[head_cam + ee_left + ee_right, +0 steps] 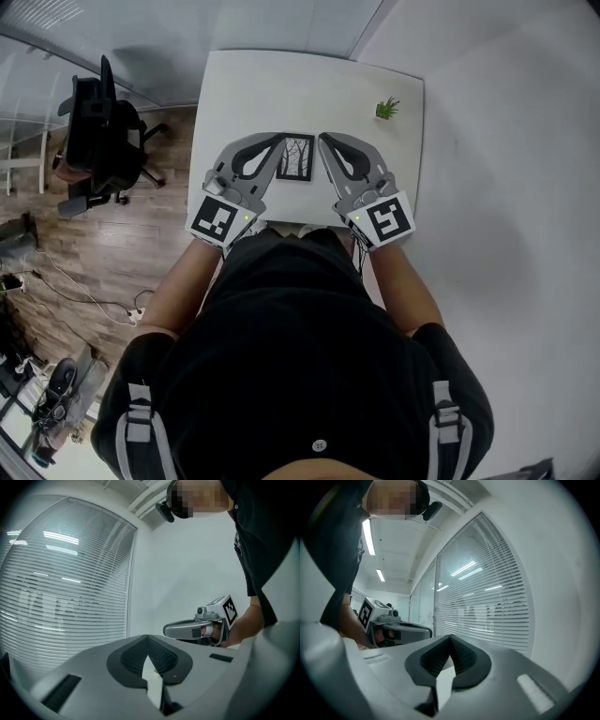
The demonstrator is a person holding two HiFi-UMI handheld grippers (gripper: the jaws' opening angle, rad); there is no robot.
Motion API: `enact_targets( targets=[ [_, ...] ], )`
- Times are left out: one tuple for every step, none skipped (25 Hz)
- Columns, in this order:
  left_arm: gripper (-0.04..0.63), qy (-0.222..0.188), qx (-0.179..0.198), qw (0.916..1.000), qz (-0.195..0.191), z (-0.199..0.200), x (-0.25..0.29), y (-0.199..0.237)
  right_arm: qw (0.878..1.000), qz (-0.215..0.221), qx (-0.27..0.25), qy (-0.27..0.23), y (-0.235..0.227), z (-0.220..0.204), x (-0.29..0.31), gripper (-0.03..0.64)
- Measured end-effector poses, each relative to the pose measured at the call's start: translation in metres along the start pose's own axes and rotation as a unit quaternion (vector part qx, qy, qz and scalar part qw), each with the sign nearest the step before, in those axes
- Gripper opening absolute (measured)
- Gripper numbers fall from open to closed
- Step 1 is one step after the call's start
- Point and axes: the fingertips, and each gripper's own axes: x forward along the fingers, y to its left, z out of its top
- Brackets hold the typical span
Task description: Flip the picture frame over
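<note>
Upper left, a black office chair (103,141) is parked on the wood floor. Over the white table (281,89), the left gripper (280,141) sits centre-left, jaws pressed together on nothing. The picture frame (296,159) lies flat dead centre, right between both grippers. The right gripper (322,141) is just beside it, also closed up and empty. A small green plant (386,109) is upper right.

Overhead head view; hand-held cameras mutually facing
</note>
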Motion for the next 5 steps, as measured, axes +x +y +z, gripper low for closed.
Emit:
enact_targets(
  targets=[
    [0.008,0.000,0.000,1.0000,0.000,-0.0004,-0.0005,-0.0004,1.000,0.000,0.001,0.000,0.0006,-0.0003,-0.0004,0.009],
    [0.008,0.000,0.000,1.0000,0.000,-0.0009,-0.0008,-0.0009,1.000,0.000,0.002,0.000,0.0011,-0.0003,-0.0008,0.009],
    [0.008,0.000,0.001,1.0000,0.000,-0.0015,-0.0008,-0.0014,1.000,-0.001,0.003,-0.001,0.0013,-0.0001,-0.0010,0.009],
    [0.008,0.001,0.001,1.0000,0.000,-0.0021,-0.0008,-0.0018,1.000,-0.001,0.004,-0.001,0.0014,-0.0001,-0.0012,0.009],
    [0.008,0.001,0.001,1.0000,0.000,-0.0026,-0.0007,-0.0021,1.000,-0.001,0.005,-0.001,0.0015,-0.0005,-0.0015,0.009]
  ],
)
